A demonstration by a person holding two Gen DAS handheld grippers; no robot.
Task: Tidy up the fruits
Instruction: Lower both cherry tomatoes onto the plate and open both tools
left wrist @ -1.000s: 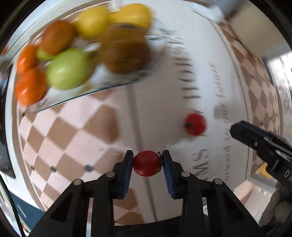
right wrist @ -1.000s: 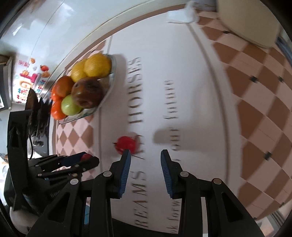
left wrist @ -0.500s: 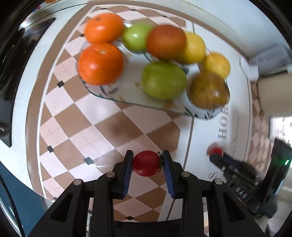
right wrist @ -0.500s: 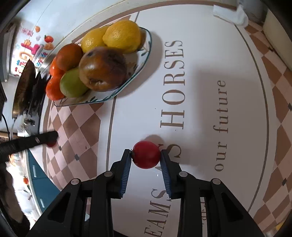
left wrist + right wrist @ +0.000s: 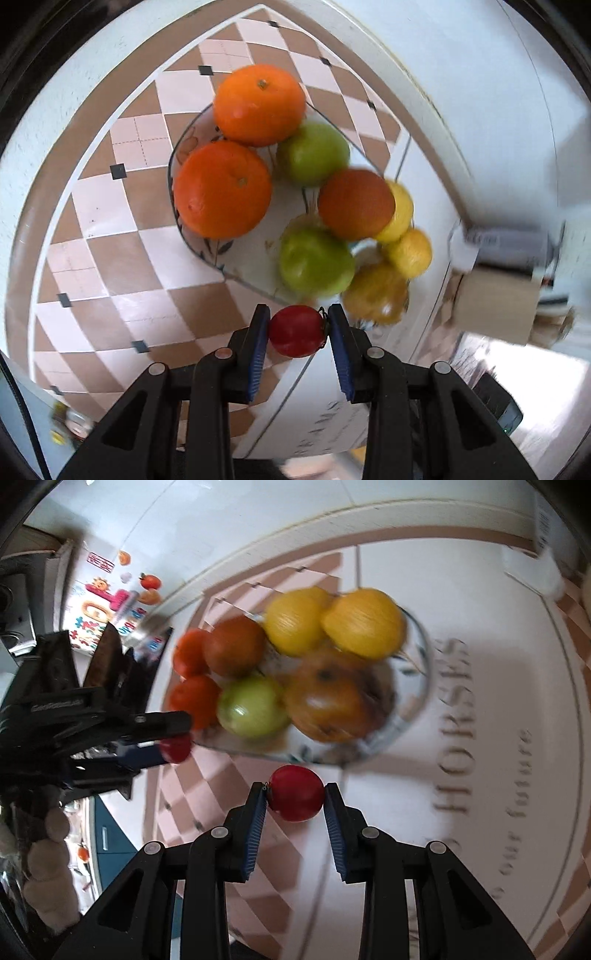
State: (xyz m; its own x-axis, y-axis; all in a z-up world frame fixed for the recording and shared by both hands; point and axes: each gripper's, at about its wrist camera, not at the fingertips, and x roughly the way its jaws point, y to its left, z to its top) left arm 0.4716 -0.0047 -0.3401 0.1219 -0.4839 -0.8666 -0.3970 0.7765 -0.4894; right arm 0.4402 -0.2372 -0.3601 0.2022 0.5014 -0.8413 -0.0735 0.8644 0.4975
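My left gripper (image 5: 297,330) is shut on a small red tomato (image 5: 297,331), held just at the near rim of the glass fruit plate (image 5: 192,236). The plate holds two oranges (image 5: 221,190), green apples (image 5: 314,262), lemons and a brown pear. My right gripper (image 5: 295,799) is shut on a second red tomato (image 5: 296,793), held just off the plate's rim (image 5: 413,716) on its own side. The left gripper also shows in the right wrist view (image 5: 173,744) with its tomato, left of the plate.
The plate stands on a checkered brown and white tablecloth (image 5: 122,258) with printed lettering (image 5: 452,723). A cardboard box (image 5: 495,306) stands at the right. A wall with colourful stickers (image 5: 110,602) is beyond the table's edge.
Both grippers have moved in close to the fruit plate, each carrying its tomato. The right gripper has lifted its tomato off the cloth. The plate now fills both views.
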